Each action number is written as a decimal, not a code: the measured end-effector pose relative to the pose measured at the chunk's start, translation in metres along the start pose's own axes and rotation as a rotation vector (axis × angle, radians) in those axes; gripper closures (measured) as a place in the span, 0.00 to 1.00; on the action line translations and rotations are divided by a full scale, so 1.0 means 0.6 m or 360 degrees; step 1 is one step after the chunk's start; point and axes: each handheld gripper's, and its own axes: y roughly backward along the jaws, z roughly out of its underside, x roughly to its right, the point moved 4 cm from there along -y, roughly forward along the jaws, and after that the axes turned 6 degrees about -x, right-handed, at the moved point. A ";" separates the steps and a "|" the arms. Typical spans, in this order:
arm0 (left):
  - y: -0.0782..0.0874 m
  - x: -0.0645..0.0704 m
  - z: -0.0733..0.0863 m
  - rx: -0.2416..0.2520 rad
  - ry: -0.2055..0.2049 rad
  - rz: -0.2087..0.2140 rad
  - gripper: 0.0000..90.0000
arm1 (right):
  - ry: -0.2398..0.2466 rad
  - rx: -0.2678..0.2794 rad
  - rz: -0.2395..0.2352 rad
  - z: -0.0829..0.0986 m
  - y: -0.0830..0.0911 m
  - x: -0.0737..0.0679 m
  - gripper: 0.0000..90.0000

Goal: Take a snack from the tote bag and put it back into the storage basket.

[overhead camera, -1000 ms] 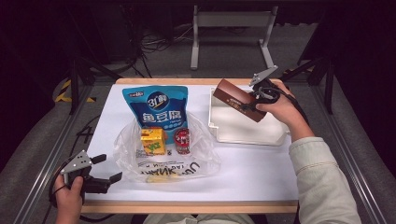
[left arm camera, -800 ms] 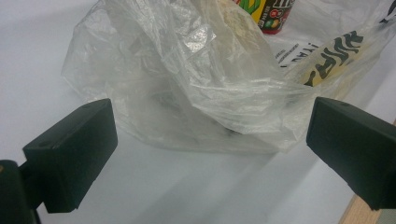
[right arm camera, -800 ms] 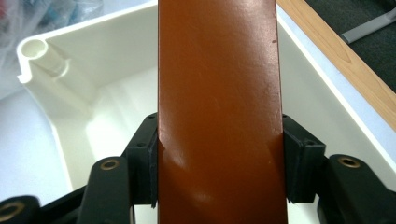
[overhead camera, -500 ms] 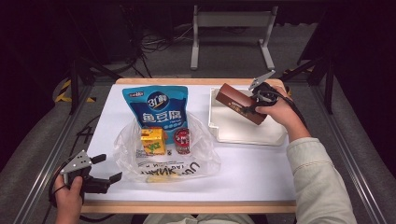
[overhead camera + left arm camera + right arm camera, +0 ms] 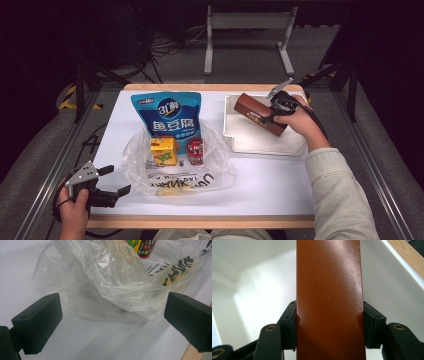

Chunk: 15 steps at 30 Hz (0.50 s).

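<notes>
Two grippers: one at the lower left of the high view, one at the upper right.
Table [image 5: 280, 185]: big and white, fills the middle of the high view.
Tray [image 5: 260, 142]: white, in the upper right part of the table.
Plastic bag [image 5: 175, 175]: clear and crinkly, in the lower middle of the high view, with black letters on it.
Blue bag [image 5: 167, 117]: stands up just behind the plastic bag, upper middle.
Brown box [image 5: 257, 114]: long, held up over the tray at a slant, upper right. It runs up the middle of the right gripper view.
Yellow box [image 5: 163, 151]: sits inside the plastic bag.
Red can [image 5: 195, 150]: just right of the yellow box.
Right gripper [image 5: 272, 112]: its jaws squeeze the brown box on both sides.
Left gripper [image 5: 114, 181]: jaws wide apart with nothing between them, at the table's near edge, pointing at the plastic bag.
</notes>
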 end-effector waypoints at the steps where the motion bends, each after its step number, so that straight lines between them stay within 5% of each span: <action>1: 0.000 0.000 0.000 -0.0002 -0.0001 0.0002 0.02 | -0.0007 -0.0005 0.0001 0.001 -0.002 0.000 0.47; 15: -0.002 0.001 0.000 -0.0013 -0.0004 0.0008 0.02 | -0.0005 -0.0040 -0.0002 0.008 -0.015 0.004 0.47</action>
